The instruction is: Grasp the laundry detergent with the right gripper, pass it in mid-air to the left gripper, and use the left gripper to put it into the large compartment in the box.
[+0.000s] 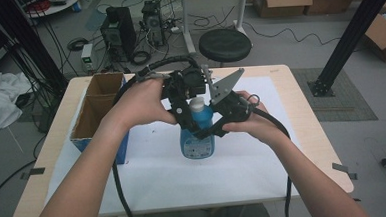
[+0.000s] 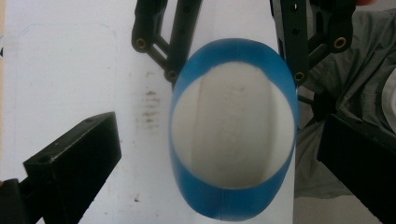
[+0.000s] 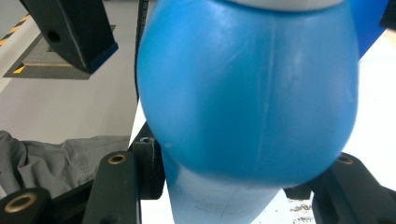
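One blue bottle [image 1: 197,136] with a white cap stands upright on the table [image 1: 292,133]. The right gripper [image 1: 217,127] clamps its body. The left gripper [image 1: 188,111] is spread wide above the cap.

Dim, even light; gripper views blurred close up, perhaps defocused.

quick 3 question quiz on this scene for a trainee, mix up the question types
1. True or false: the blue bottle stands upright on the white sheet.
2. Which hand-held gripper has its jaws around the bottle's body?
A. left hand-held gripper
B. right hand-held gripper
3. Fill in: the open cardboard box sits at the table's ___ side in the high view.

Key:
1. True.
2. B; in the right gripper view its jaws flank the bottle's lower body. The left one is above, its jaws spread either side of the white cap.
3. Left.
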